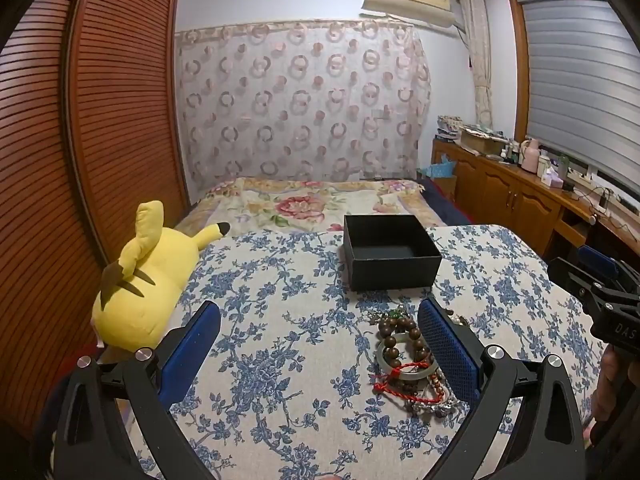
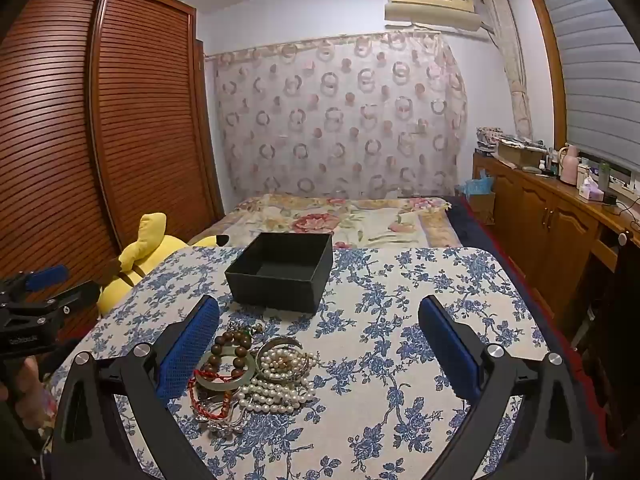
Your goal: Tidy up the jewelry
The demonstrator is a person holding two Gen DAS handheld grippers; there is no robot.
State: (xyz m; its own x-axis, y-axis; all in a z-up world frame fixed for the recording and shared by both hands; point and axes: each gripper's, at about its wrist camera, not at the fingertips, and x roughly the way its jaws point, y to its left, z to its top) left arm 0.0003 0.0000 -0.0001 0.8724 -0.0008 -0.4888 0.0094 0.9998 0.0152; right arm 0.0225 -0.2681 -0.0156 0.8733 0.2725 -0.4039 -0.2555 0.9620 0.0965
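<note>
A heap of jewelry lies on the blue-flowered table: a brown bead bracelet, a pale jade bangle, a red cord, white pearls and silver bangles. It also shows in the left wrist view, partly behind my right finger. An open, empty black box stands behind the heap, also in the right wrist view. My left gripper is open and empty, with the heap by its right finger. My right gripper is open and empty, with the heap by its left finger.
A yellow plush toy lies at the table's left edge. A bed with a floral cover is behind the table. A wooden wardrobe stands left, a wooden sideboard right. The right gripper's body sits at the table's right edge.
</note>
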